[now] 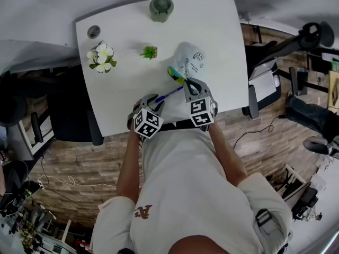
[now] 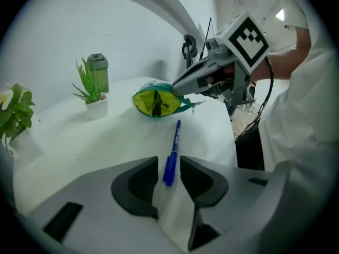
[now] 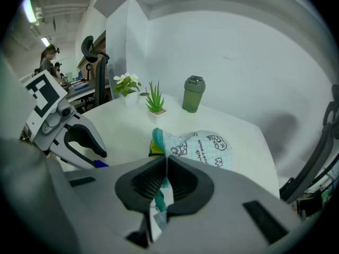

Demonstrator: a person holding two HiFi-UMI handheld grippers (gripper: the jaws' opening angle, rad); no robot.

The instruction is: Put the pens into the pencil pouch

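Note:
A blue pen [image 2: 172,155] lies flat on the white table [image 1: 127,83], its near end between the jaws of my left gripper [image 2: 168,171]. Those jaws stand narrowly apart, with a thin gap showing on each side of the pen. The pencil pouch [image 3: 204,147], pale blue with cartoon print and a yellow-green lining [image 2: 155,103], lies just beyond the pen with its mouth gaping toward it. My right gripper [image 3: 166,165] is shut on the pouch's teal zipper edge and holds the mouth up. In the head view both grippers sit at the table's near edge, left gripper [image 1: 153,102] beside right gripper [image 1: 188,82].
A small succulent pot [image 1: 150,52] and a white flower pot [image 1: 101,57] stand left of the pouch. A green lidded cup [image 1: 161,8] is at the far edge, a small round object [image 1: 94,32] at the far left corner. Office chairs [image 1: 265,83] flank the table.

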